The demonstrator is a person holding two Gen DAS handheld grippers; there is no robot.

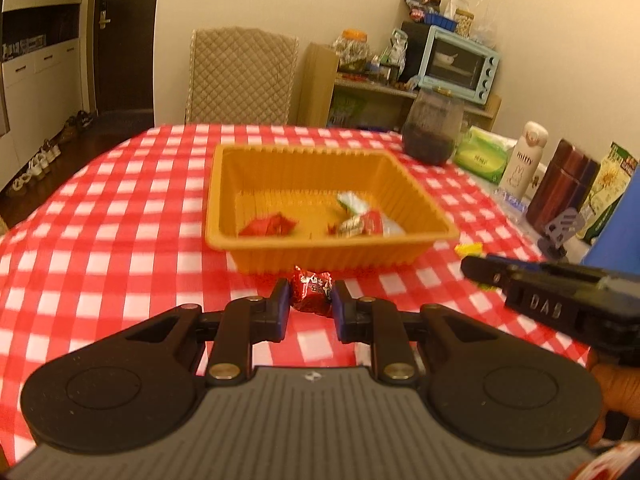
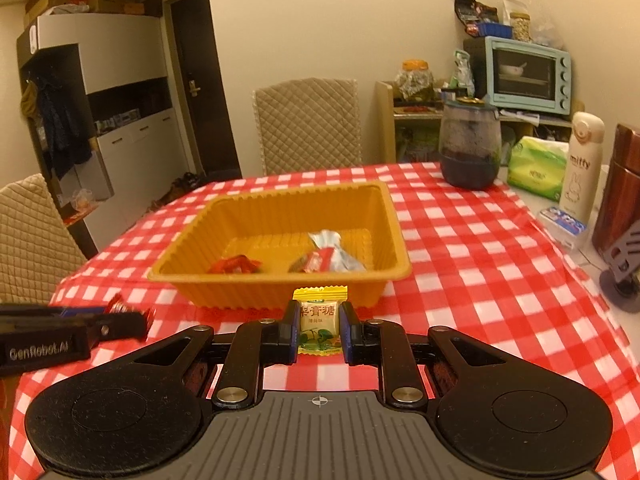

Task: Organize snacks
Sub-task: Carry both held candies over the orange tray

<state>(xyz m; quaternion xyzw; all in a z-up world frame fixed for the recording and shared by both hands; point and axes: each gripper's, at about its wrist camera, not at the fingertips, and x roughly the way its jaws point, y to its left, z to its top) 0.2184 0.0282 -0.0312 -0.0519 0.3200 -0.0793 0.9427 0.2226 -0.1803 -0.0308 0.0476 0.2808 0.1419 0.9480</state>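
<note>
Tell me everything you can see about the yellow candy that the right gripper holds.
The yellow candy is a small flat square sachet of glossy wrapper with crimped, zigzag ends. Its upper part is yellow, the middle pale with dark Chinese characters, the bottom shows green leaves. It stands upright, face to the camera, clamped at both sides by the right gripper, in front of the orange tray. Nothing else visibly touches it.
</note>
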